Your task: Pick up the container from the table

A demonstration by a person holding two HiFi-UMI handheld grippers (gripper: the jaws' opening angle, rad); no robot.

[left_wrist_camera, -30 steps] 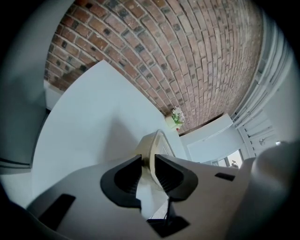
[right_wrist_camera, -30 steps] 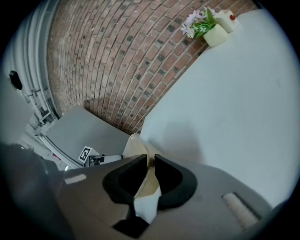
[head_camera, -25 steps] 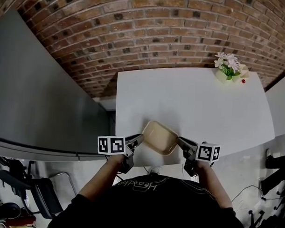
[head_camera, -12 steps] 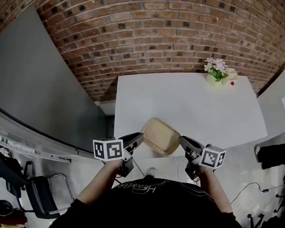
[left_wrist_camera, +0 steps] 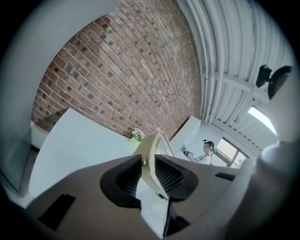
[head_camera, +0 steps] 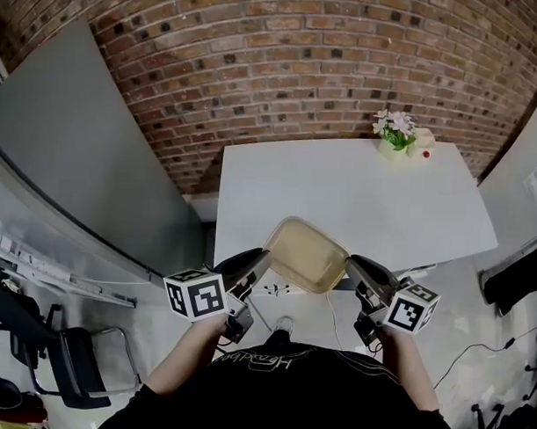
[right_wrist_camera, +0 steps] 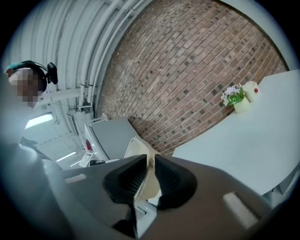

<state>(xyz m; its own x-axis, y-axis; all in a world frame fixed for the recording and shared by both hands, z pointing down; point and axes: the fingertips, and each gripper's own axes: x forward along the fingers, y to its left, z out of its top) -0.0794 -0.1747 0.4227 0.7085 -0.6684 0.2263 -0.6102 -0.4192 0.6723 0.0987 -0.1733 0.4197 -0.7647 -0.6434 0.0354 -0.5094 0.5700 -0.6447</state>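
From the head view, we see the container (head_camera: 307, 254) held at both ends over the 6 o'clock edge of the white tabletop (head_camera: 357, 190). The left claw (head_camera: 260, 265) is at its 8 o'clock and the right claw (head_camera: 352, 265) at its 4 o'clock. Only the gripper views show us the grips. In the left gripper view, the left claw (left_wrist_camera: 147, 171) pinches the thin rim of the container (left_wrist_camera: 155, 149) between its ribbed pads. In the right gripper view, the right claw (right_wrist_camera: 149, 176) is clamped on the opposite rim (right_wrist_camera: 137, 148).

The head view alone shows the full shape: a shallow, pale beige tray with rounded corners, tilted. At the tabletop's 1 o'clock corner stands a flower pot (head_camera: 394, 134), against the brick wall (head_camera: 282, 69). Only the left gripper view shows a distant person (left_wrist_camera: 205, 151) by a window.
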